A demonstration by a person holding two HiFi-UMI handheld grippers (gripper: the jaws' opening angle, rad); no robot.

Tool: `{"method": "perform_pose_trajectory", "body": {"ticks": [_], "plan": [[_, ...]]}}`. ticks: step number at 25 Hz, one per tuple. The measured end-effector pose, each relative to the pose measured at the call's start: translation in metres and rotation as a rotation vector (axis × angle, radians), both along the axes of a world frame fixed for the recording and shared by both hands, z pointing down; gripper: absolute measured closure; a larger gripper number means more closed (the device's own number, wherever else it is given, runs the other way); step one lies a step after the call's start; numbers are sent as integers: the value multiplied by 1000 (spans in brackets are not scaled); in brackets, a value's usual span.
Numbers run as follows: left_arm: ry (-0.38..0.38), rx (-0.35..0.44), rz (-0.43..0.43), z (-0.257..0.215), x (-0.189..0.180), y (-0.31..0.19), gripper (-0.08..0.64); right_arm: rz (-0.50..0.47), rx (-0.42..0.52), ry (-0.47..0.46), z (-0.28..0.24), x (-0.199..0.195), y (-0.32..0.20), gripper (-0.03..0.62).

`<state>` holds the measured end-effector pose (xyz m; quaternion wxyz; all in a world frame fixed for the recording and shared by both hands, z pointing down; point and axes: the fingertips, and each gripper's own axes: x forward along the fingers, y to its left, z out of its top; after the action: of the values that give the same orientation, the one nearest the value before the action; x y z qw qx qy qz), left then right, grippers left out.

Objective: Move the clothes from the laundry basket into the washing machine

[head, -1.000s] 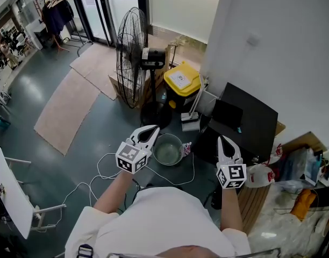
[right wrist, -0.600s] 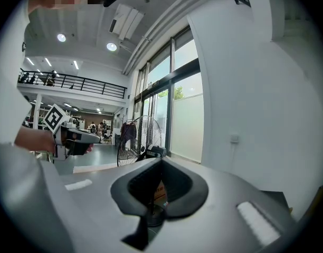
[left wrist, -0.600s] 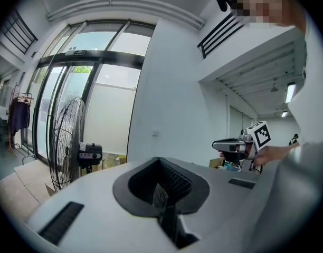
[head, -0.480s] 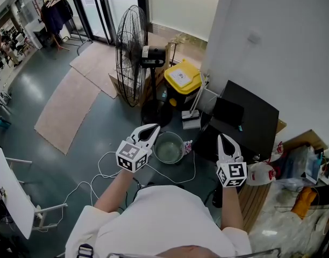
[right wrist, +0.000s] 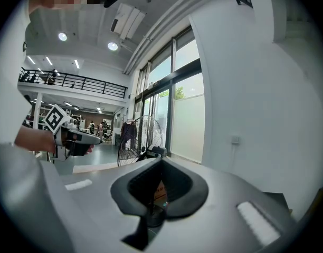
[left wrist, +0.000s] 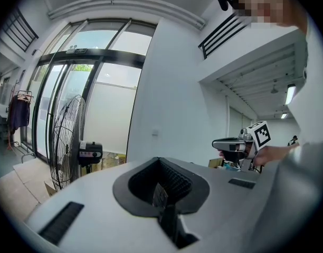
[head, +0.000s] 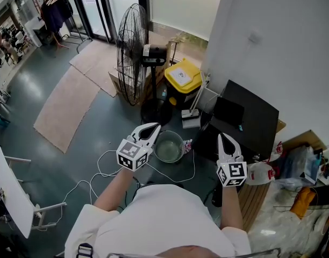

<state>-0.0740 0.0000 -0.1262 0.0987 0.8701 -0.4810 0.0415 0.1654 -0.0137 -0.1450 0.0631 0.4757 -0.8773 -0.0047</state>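
Grippers first: the left gripper (head: 153, 126) and the right gripper (head: 223, 139) both had their jaws drawn together with nothing between them. We read that from each gripper view, where the dark pads met and framed only the room beyond. We held them out in front of the body, well apart from each other and pointing roughly forward, over the floor (head: 73, 106).

We could not pick out the clothes or a laundry basket with any certainty, nor a washing machine. The only open vessel we saw was a round pale basin (head: 168, 148) on the floor. It sat between the two grippers and a little ahead, nearer the left one, and we could not tell what it held. A dark boxy unit (head: 248, 120) stood against the white wall (head: 261, 36), ahead of the right gripper. Whether it was the machine we could not say.

Further off stood a tall fan (head: 133, 58) and a yellow bin (head: 181, 78), with loose cable (head: 108, 168) trailing on the floor near our feet.

Everything reachable lay below the grippers. We judged the coming move would need them opened and tipped downward, the left toward the basin side and the right toward the dark unit.
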Motion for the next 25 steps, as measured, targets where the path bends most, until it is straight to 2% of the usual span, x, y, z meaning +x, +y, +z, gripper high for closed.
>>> {"method": "perform_pose_trajectory", "body": {"ticks": [25], "plan": [[4,-20,9,6,6,4,554,-17,-8,18,4,-3,8,581]]}}
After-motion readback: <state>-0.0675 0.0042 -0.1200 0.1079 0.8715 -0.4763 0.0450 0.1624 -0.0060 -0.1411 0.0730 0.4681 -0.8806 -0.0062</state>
